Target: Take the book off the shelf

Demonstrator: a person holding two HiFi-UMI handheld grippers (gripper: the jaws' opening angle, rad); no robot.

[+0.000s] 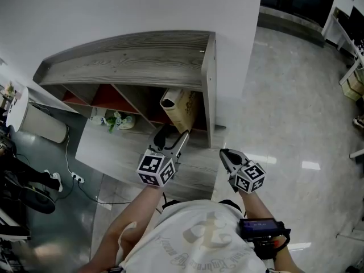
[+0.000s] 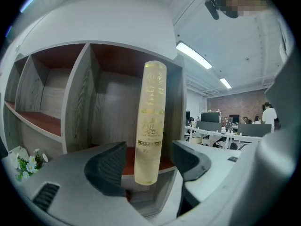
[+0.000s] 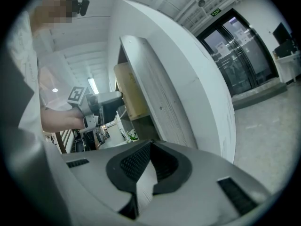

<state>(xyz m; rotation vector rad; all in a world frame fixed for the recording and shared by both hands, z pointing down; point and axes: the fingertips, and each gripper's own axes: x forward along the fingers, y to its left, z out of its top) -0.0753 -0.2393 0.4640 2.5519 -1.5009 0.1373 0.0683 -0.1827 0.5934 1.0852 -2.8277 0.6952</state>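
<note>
Head view: book [image 1: 181,110] partly under shelf [image 1: 131,61]

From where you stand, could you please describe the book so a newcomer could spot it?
Find the grey wooden shelf against the white wall, then its rightmost compartment. The book stands there alone, tall and cream with gold print, unlike the small flowers further left.

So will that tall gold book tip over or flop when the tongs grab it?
The book probably stays stiff: its spine looks straight and hard. It may tip easily, being tall, narrow and alone in its compartment. The shiny spine could slip between the left tongs.
</note>
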